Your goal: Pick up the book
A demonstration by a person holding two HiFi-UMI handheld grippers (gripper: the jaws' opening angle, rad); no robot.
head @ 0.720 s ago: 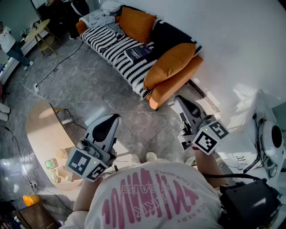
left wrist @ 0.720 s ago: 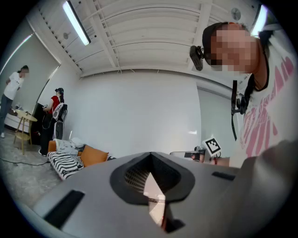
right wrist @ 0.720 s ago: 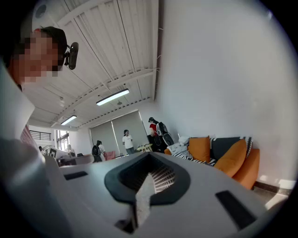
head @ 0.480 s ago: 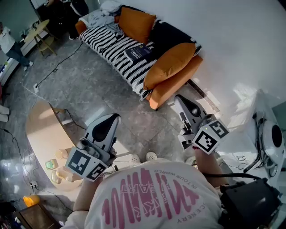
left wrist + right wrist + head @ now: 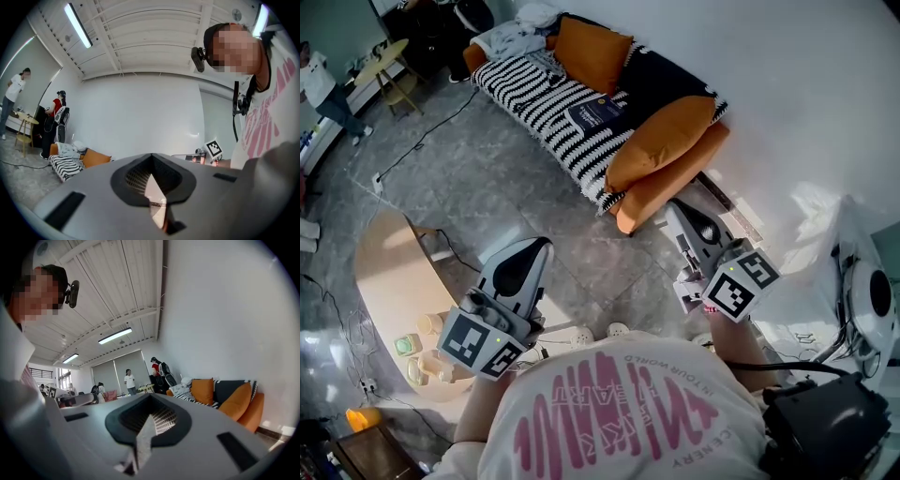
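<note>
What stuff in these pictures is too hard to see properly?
- Head view: the print on the dark blue book, which lies on the black-and-white striped sofa, is too small to read.
- Head view: the small pale things on the beige oval table are too tiny to name, and the left gripper sits right against them.
- Both gripper views: the book does not show; each gripper's own grey body blocks the sofa seat.

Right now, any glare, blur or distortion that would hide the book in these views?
Head view: sharp, wide-angle bend; wall at right washes out to white, the book on the striped sofa is clearly visible. Left gripper view: fisheye, dark corners, ceiling light strip blown out. Right gripper view: same fisheye, bright wall, sofa visible but the book too small to tell.
</note>
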